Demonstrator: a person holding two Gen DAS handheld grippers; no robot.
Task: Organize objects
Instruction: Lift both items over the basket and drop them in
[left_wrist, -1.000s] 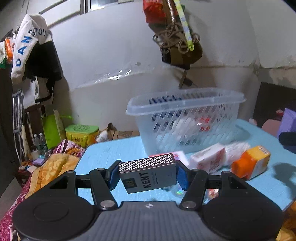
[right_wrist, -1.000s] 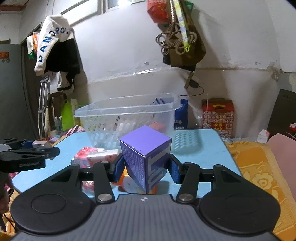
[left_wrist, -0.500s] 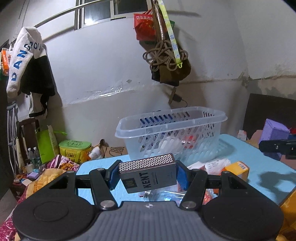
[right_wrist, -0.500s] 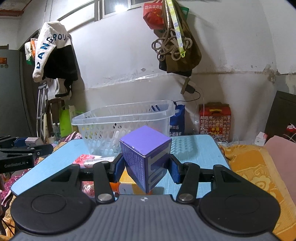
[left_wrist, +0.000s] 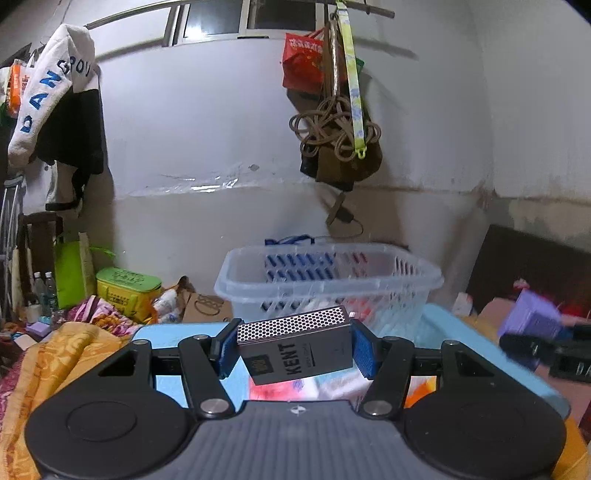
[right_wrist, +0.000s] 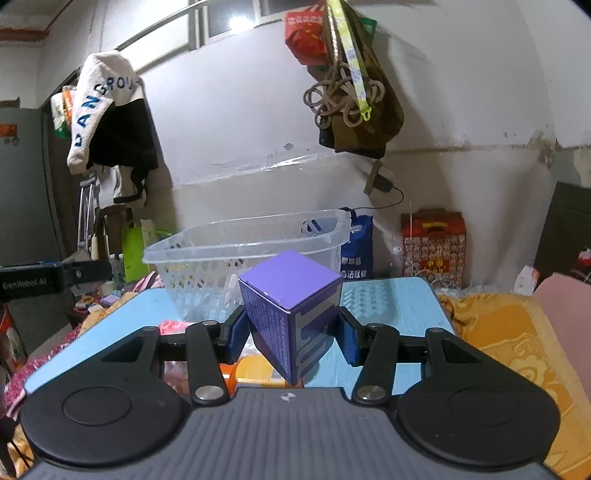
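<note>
Up above the blue tabletop (left_wrist: 177, 332), the left gripper (left_wrist: 294, 349) squeezes a grey KENT box (left_wrist: 295, 347) in its fingers. The right gripper (right_wrist: 291, 332) pinches a purple box (right_wrist: 291, 306). A clear basket (right_wrist: 236, 258) sits just behind both.

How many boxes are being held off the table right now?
2: the KENT box in the left gripper, the purple box in the right gripper.
</note>
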